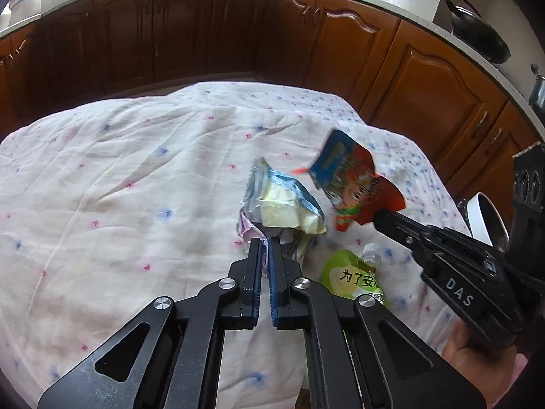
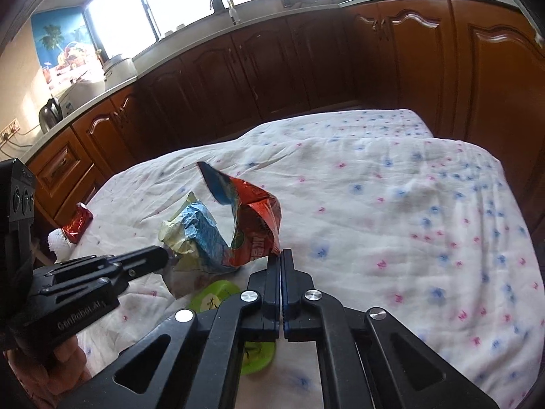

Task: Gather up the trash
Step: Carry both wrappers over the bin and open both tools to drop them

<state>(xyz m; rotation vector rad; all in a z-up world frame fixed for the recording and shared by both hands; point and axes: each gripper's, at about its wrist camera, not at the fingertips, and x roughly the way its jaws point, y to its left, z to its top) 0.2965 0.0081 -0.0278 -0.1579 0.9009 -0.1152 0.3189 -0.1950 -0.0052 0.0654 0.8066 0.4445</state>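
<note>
A home kitchen is shown: brown wooden cabinets [image 2: 306, 58] are topped by a pale bench [image 2: 190, 39] with faucet [image 2: 223, 3], kettle [image 2: 50, 114] and wok [image 1: 483, 30].

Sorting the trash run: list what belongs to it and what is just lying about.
Job:
- blue-and-yellow wrapper, in the left gripper
- red snack bag, in the right gripper
- green pouch on the flowered cloth
- red wrapper

Lying about:
- frying pan
- kettle

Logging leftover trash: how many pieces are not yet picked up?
2: a green pouch on the cloth beneath the grippers, and a red wrapper at the table's left edge. Others may be hidden.
</note>
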